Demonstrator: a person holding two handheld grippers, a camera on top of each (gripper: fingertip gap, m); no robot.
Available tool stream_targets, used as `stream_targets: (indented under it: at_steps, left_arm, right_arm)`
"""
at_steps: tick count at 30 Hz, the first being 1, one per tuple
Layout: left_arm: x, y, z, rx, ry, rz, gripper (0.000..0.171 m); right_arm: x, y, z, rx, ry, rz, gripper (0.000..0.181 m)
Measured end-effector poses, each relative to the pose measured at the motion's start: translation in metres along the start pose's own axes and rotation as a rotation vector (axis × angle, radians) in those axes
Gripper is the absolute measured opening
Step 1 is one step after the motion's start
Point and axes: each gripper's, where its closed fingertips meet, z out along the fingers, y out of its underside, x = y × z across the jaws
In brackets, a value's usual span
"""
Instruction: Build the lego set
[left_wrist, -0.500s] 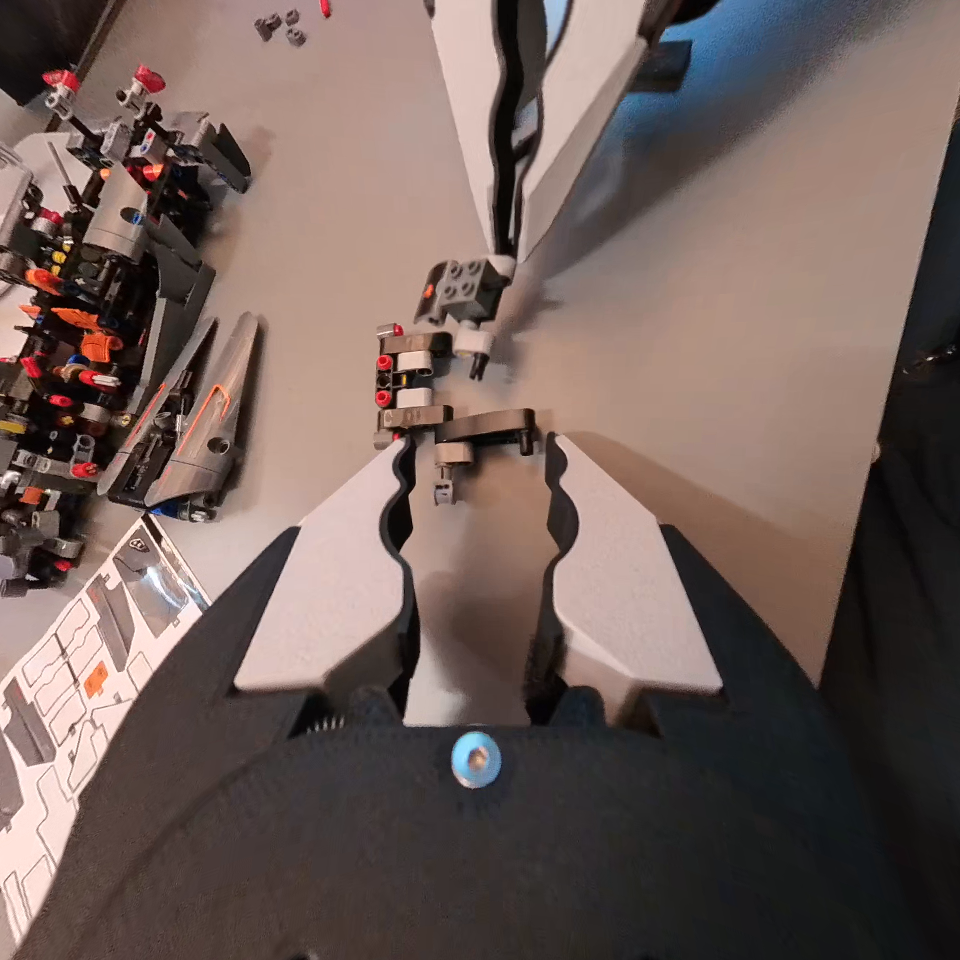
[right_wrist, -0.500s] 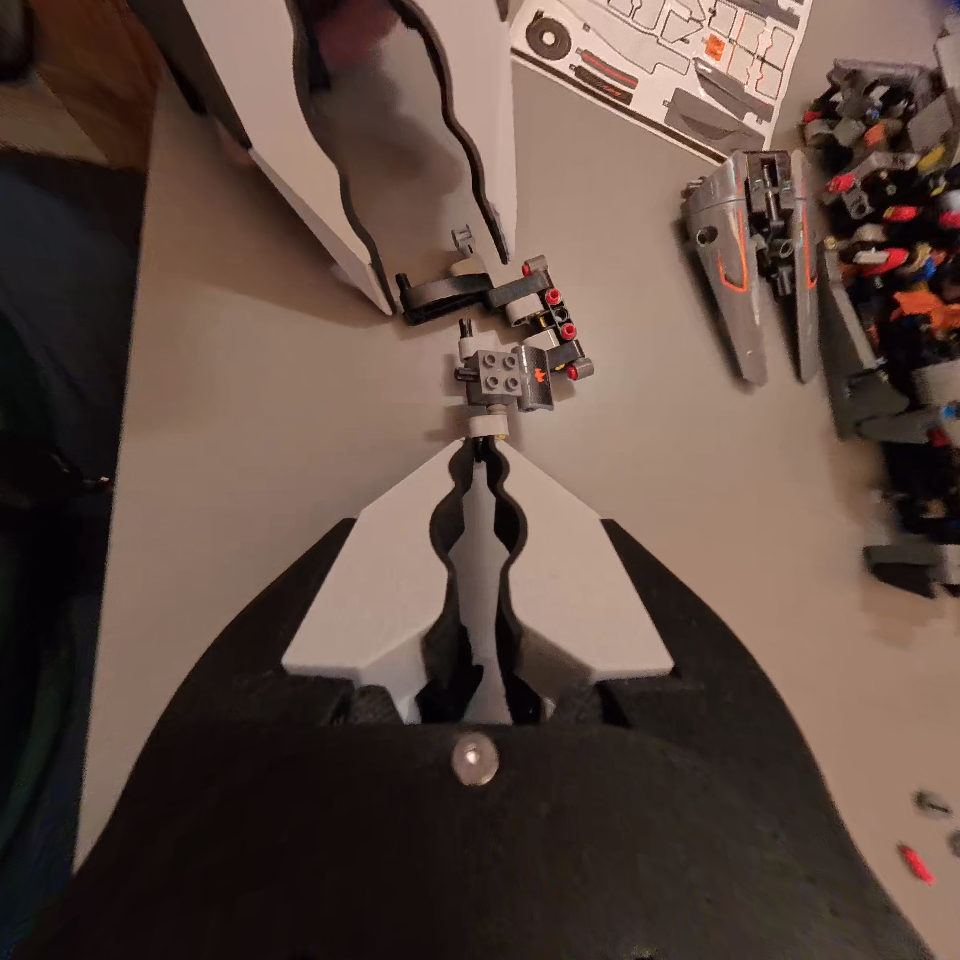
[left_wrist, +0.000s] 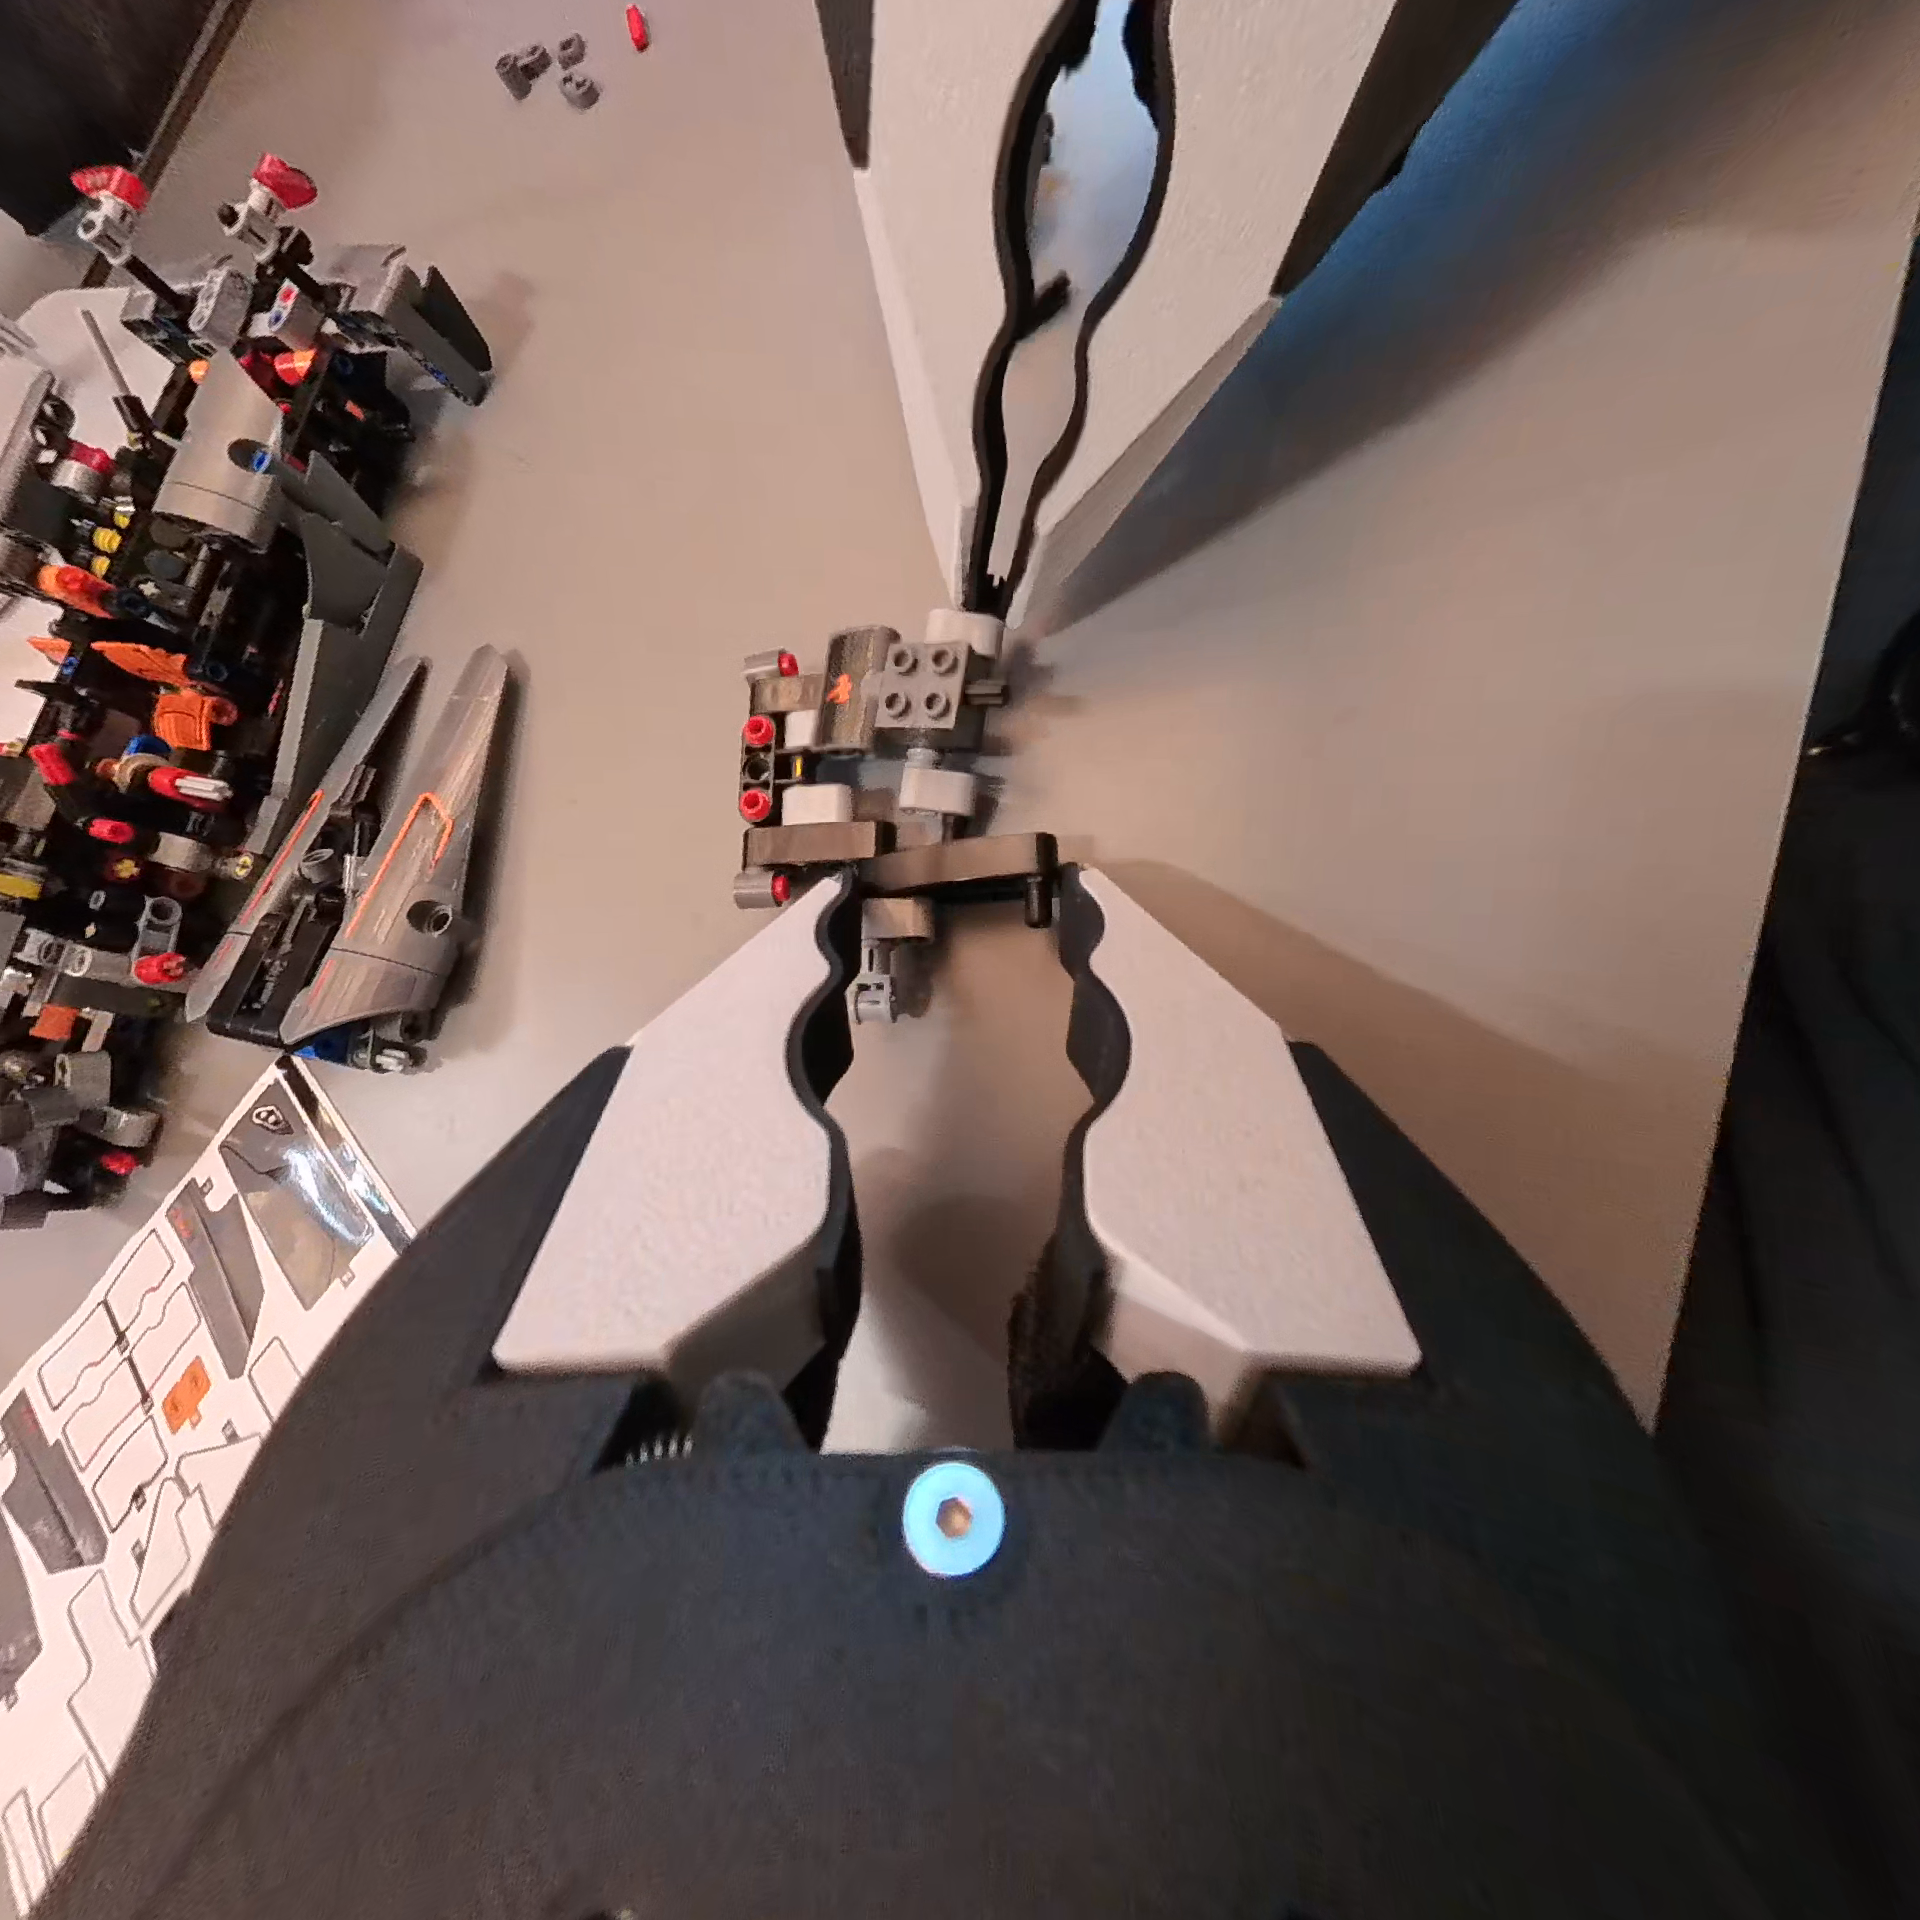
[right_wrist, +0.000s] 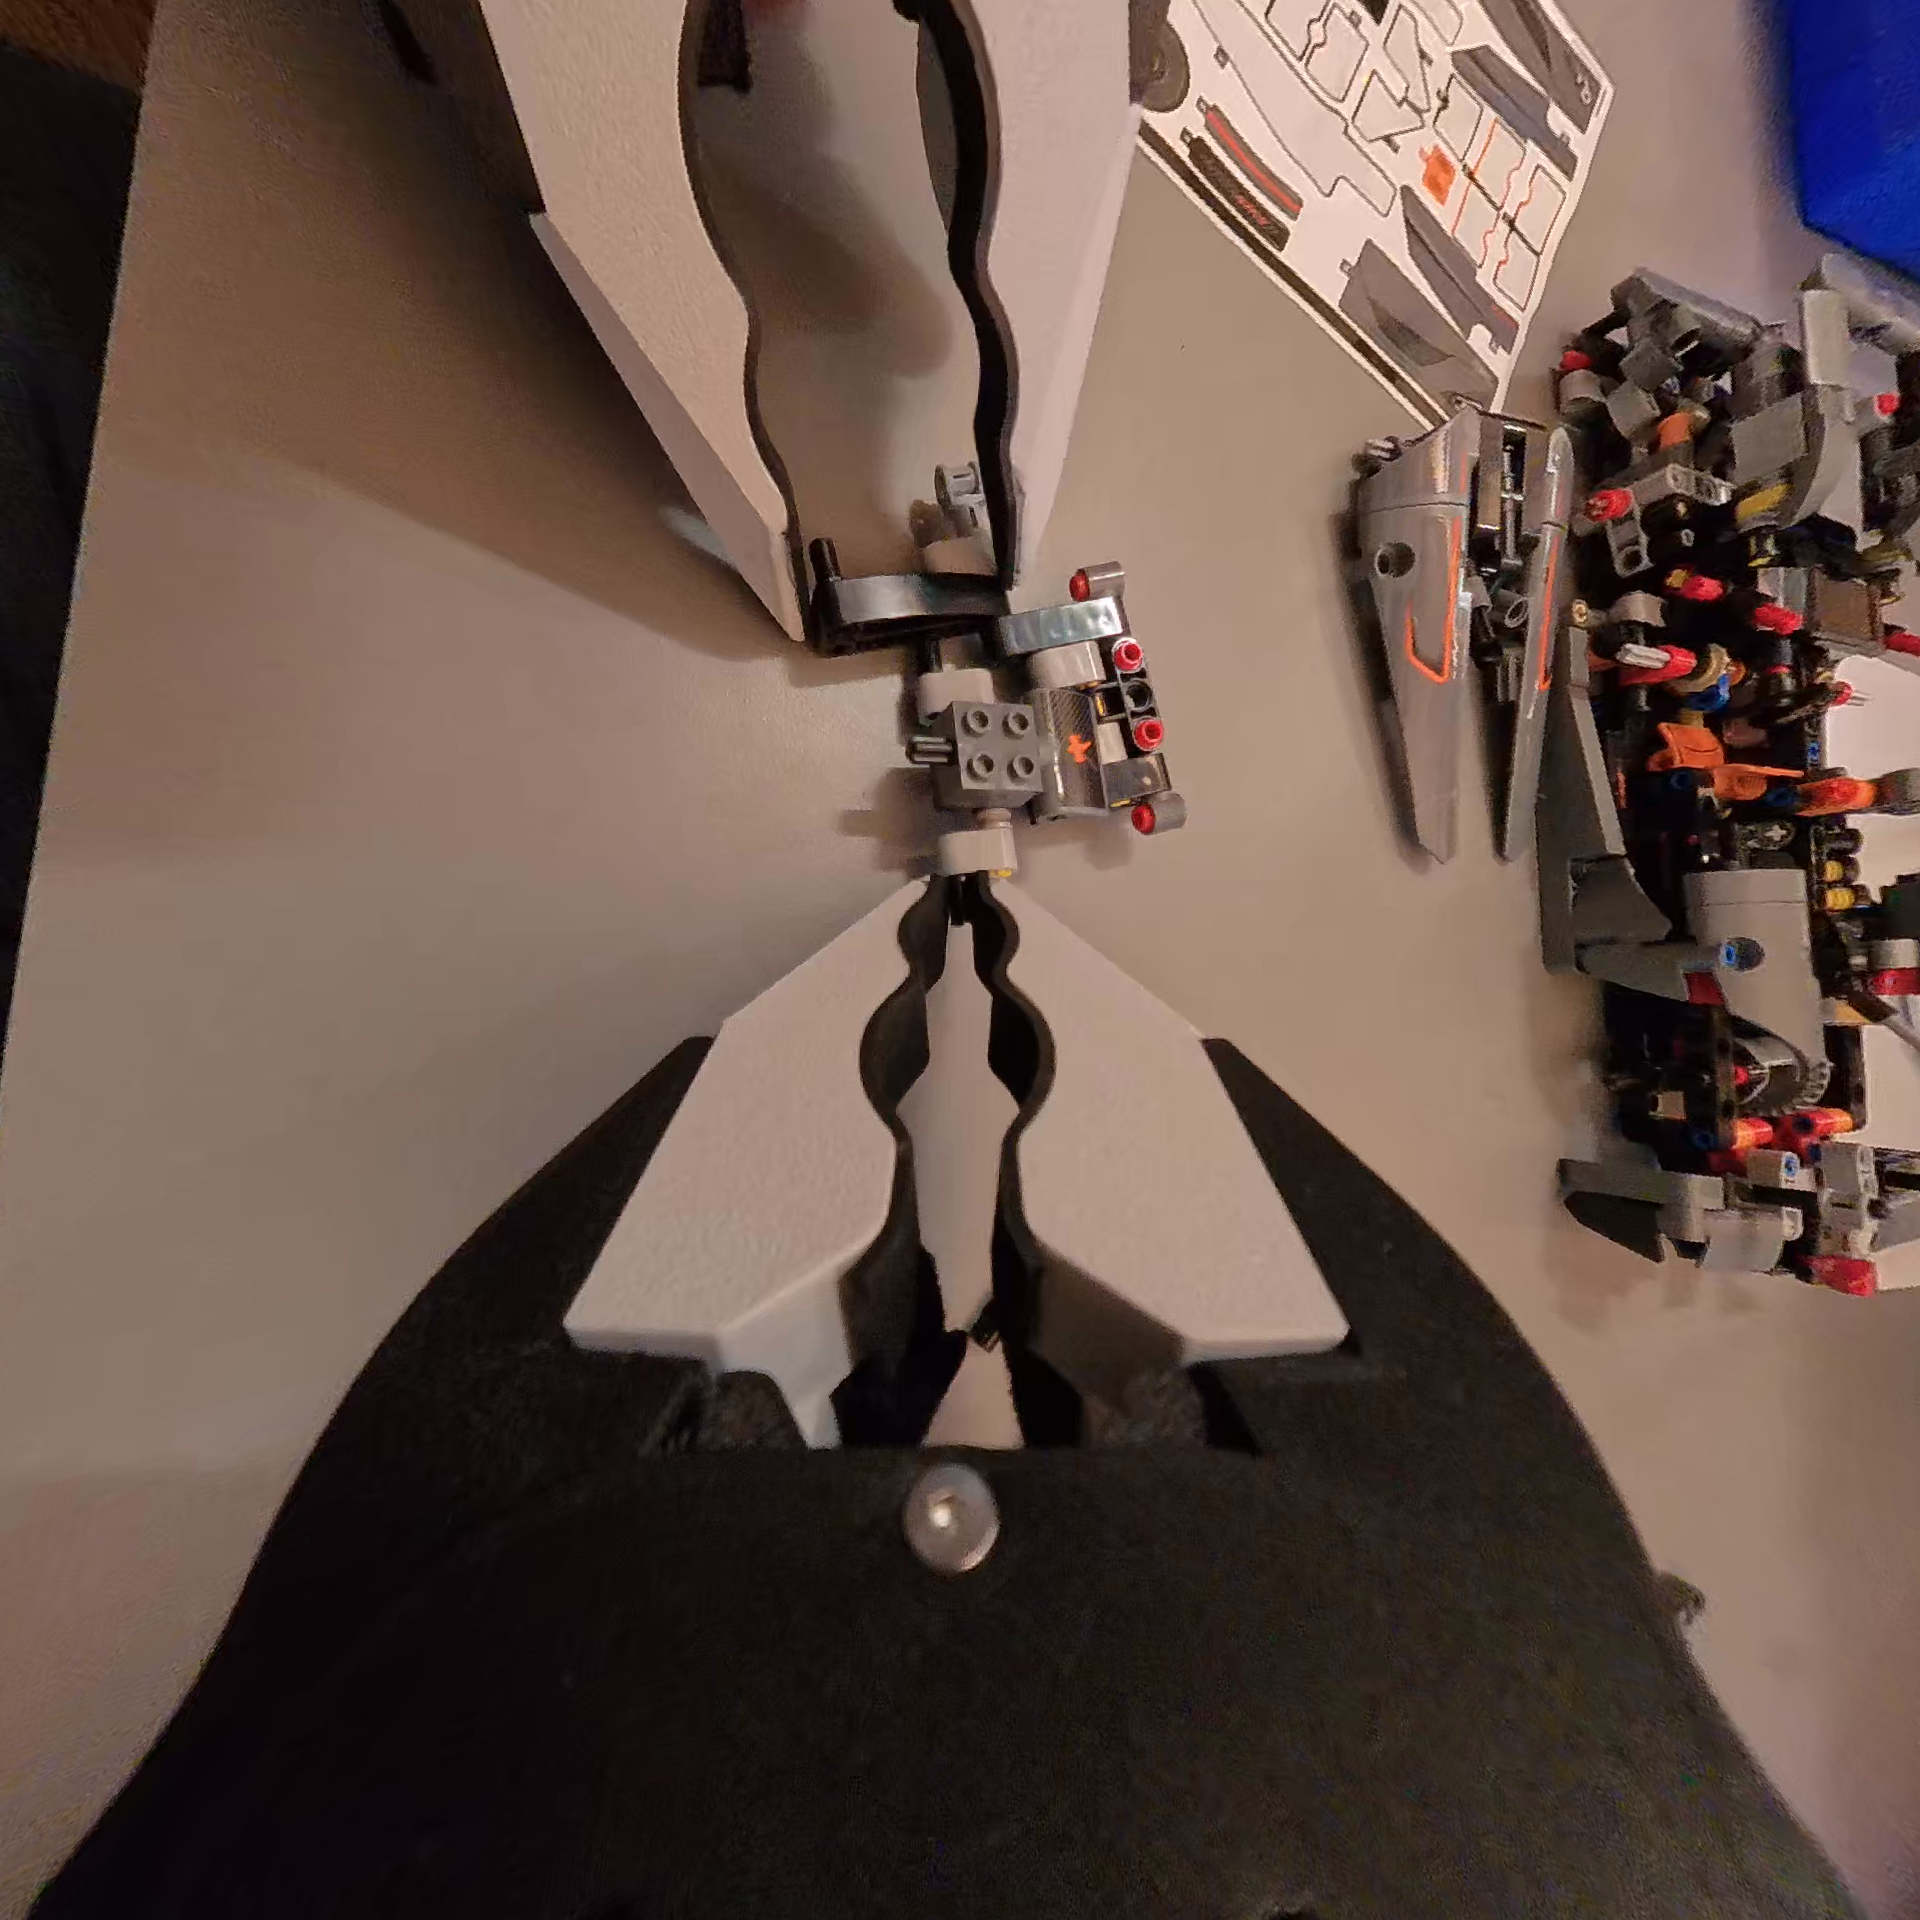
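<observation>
While two claws are meeting over a grey tabletop (left_wrist: 644, 436), a large, partly built lego model (right_wrist: 1725, 790) in grey and black with red, orange and blue pins is lying well off to one side, with two pointed grey fin panels (right_wrist: 1455, 644) edged in orange just beside it and a sticker sheet (right_wrist: 1382, 177) nearby. Between the claws, a small sub-assembly (left_wrist: 852, 748) is resting on or just above the tabletop: a dark grey studded block (left_wrist: 920, 686), pale grey bushes, red pins and a black curved beam (left_wrist: 966, 862) at one end. The left claw (left_wrist: 961, 883) is standing moderately open, its tips bracketing the black beam; whether they are actually pressing it is unclear. The right claw (right_wrist: 961, 888) is nearly closed, pinching a thin black axle (right_wrist: 964, 891) that is poking out beside a pale bush (right_wrist: 971, 847). Three tiny loose pieces (left_wrist: 551, 73) are lying far off. Judging by looks, the sub-assembly is light, rigid plastic, smooth and somewhat slippery, with friction-fit joints likely to pop apart under twisting. Gripping is probably safest across the flat sides of the beam and along the axle, pushing straight along the axle line.
</observation>
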Motion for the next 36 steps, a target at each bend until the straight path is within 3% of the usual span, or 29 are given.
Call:
stream_targets:
  at_steps: [17,36]
  left_arm:
    - [-0.0008,0.0004,0.0008,0.038,0.06,0.014,0.036]
    - [-0.0024,0.0006,0.0011,0.04,0.066,0.023,0.035]
  right_arm:
    - [-0.0024,0.0005,0.0003,0.095,-0.05,0.045,0.001]
    - [-0.0048,-0.0017,0.0011,0.106,0.008,0.051,0.001]
